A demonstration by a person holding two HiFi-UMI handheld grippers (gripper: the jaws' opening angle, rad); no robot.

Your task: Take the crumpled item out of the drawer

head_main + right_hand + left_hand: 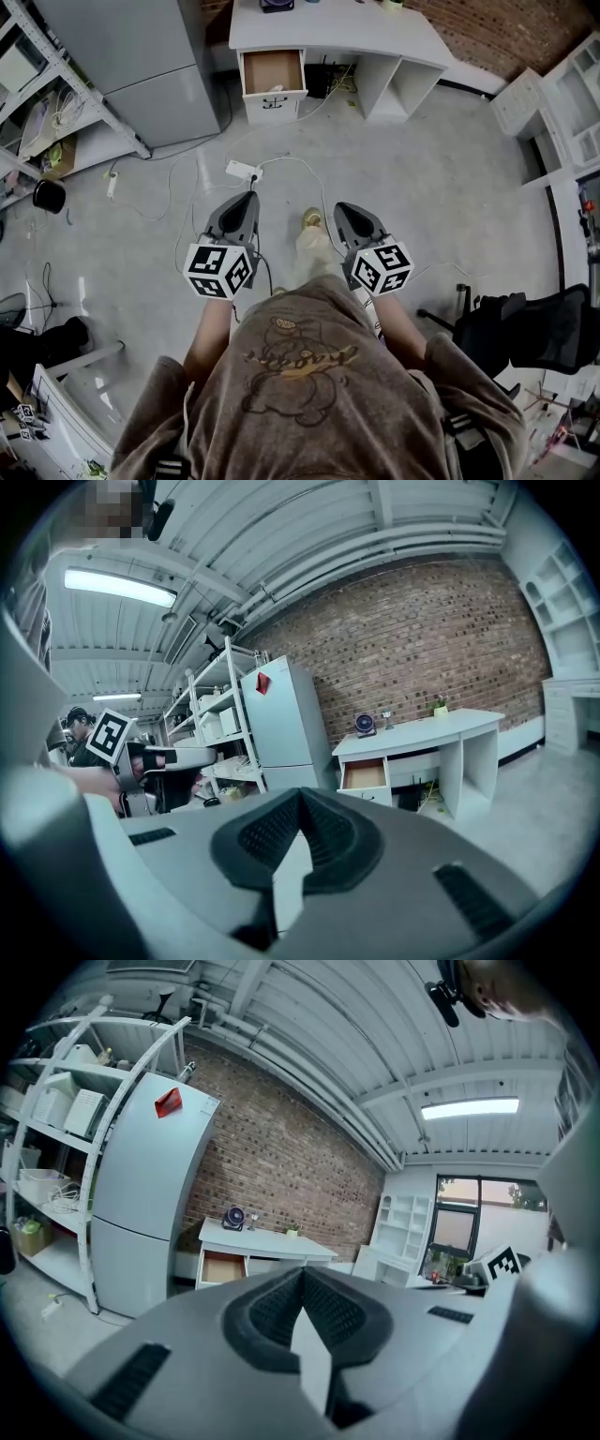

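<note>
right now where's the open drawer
In the head view the open drawer sits at top centre, pulled out from the left end of the white desk, just right of the grey fridge.

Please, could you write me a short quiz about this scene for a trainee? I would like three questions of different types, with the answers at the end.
1. Choose one. What stands between the jaws of the left gripper?
A. a crumpled item
B. nothing, the jaws are together
C. a cable

2. True or false: the drawer of the white desk is open.

3. Short answer: in the head view, which tall grey appliance stands to the left of the white desk?

Key
1. B
2. True
3. The refrigerator
</note>
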